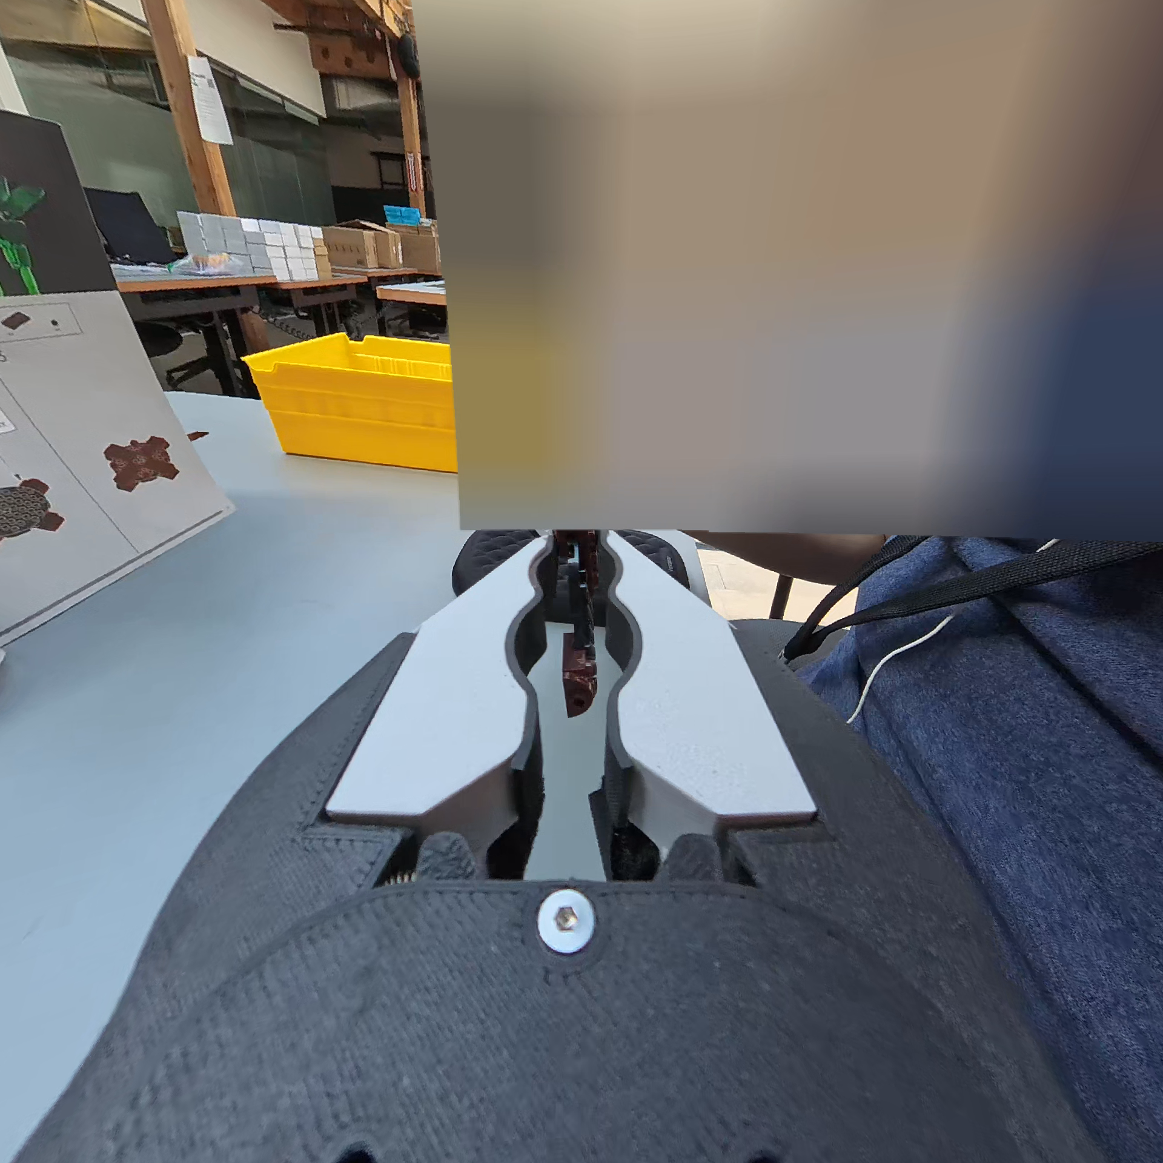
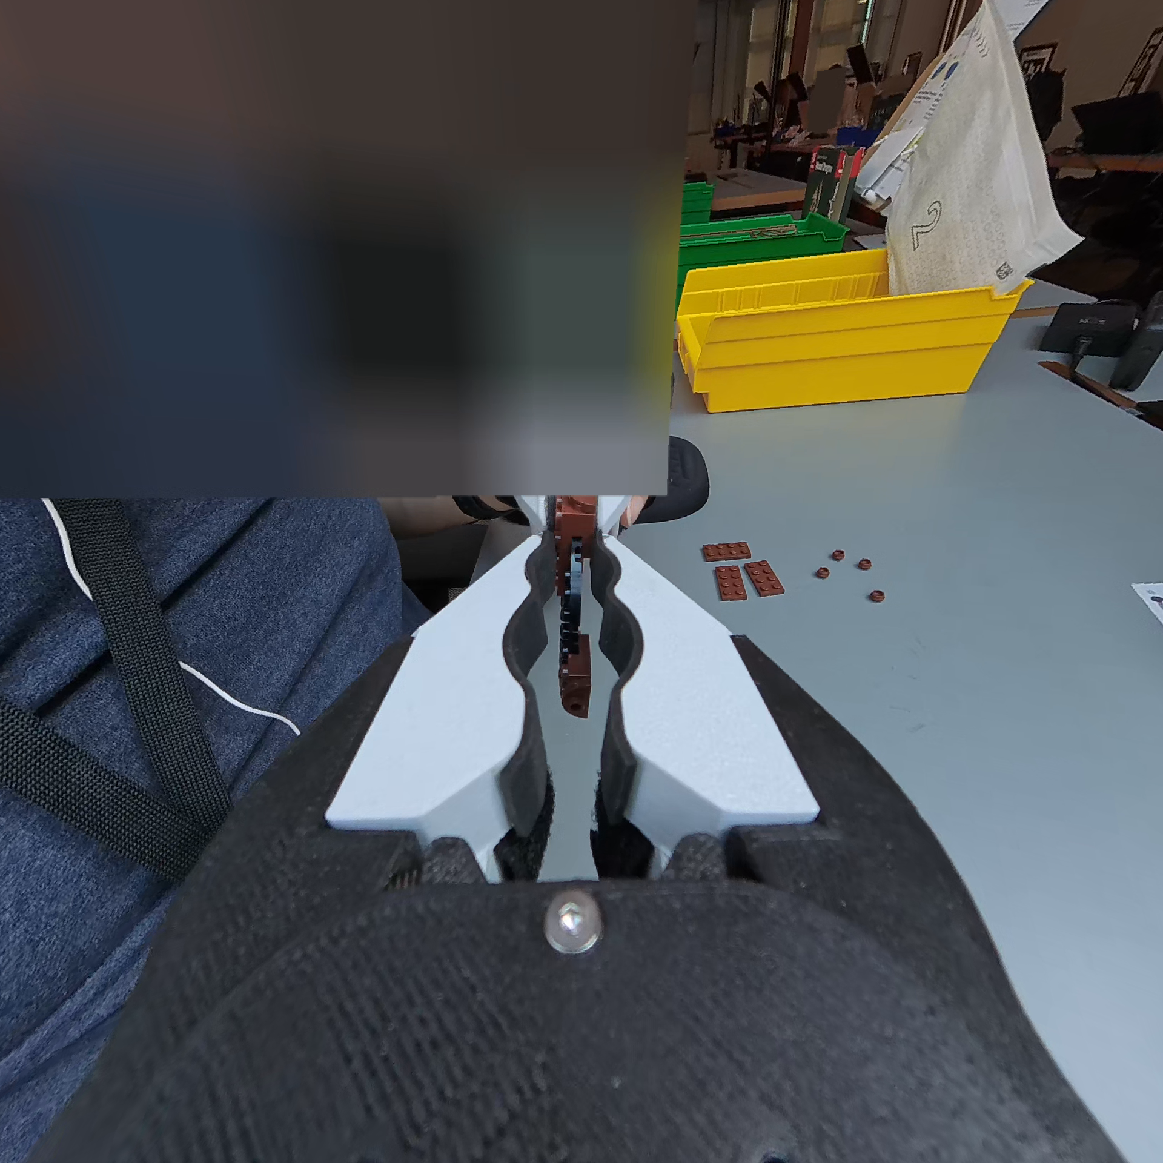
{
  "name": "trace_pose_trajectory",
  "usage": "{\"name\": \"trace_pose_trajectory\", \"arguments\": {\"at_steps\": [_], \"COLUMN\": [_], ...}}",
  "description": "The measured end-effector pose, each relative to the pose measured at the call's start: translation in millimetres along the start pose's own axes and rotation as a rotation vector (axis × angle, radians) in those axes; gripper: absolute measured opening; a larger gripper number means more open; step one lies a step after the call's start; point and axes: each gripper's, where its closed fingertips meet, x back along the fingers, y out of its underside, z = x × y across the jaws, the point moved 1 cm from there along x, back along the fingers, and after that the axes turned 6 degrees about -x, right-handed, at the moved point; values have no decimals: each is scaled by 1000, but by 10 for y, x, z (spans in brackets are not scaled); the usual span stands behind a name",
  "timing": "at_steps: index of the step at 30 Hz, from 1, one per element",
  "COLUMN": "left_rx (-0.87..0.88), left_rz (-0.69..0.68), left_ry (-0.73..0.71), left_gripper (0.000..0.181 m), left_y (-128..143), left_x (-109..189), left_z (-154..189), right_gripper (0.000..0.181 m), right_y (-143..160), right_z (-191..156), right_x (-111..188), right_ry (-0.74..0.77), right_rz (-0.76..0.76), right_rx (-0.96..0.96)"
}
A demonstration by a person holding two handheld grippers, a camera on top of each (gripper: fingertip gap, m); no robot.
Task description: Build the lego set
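**Both claws grip one brown-and-black lego piece**

My left claw (image 1: pixel 576 554) and right claw (image 2: pixel 576 535) each pinch the lego assembly (image 2: pixel 574 604) above the grey worktop (image 2: pixel 944 661). Right of the assembly lie three brown plates (image 2: pixel 742 569), then four round studs (image 2: pixel 849 573); behind them sits a yellow bin (image 2: pixel 837 340).

Lego assembly's (image 2: pixel 574 629) far end behind blur patch.

Yellow bin (image 2: pixel 837 352), reddish-brown plates (image 2: pixel 742 569), grey table (image 2: pixel 944 692)

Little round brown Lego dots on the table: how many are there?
4. Little round brown Lego dots lie loose on the grey table, right of the flat brown plates. More may be hidden.
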Motion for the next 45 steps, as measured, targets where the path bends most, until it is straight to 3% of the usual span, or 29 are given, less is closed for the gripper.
{"name": "trace_pose_trajectory", "arguments": {"at_steps": [6,13,27,31,35,43,45], "left_rx": [-21,77,185,198,214,98,57], "left_rz": [-4,18,77,41,72,67,52], "left_ry": [-16,-15,14,15,23,9,-16], "left_gripper": [8,8,8,20,13,5,4], "left_y": [-12,29,36,132,103,75,68], "left_x": [7,20,12,-7,-15,-6,-6], "left_z": [-15,-73,-129,-123,-126,-90,-93], "right_gripper": [11,17,7,7,7,7,16], "right_y": [-25,31,58,33,58,27,28], "right_z": [2,50,108,140,132,100,91], "right_x": [-4,-1,13,53,28,11,9], "right_ry": [6,2,16,11,7,-3,-2], "right_rz": [17,-38,-44,-6,-14,15,19], "right_rx": [8,-45,-69,-114,-110,-40,-7]}}
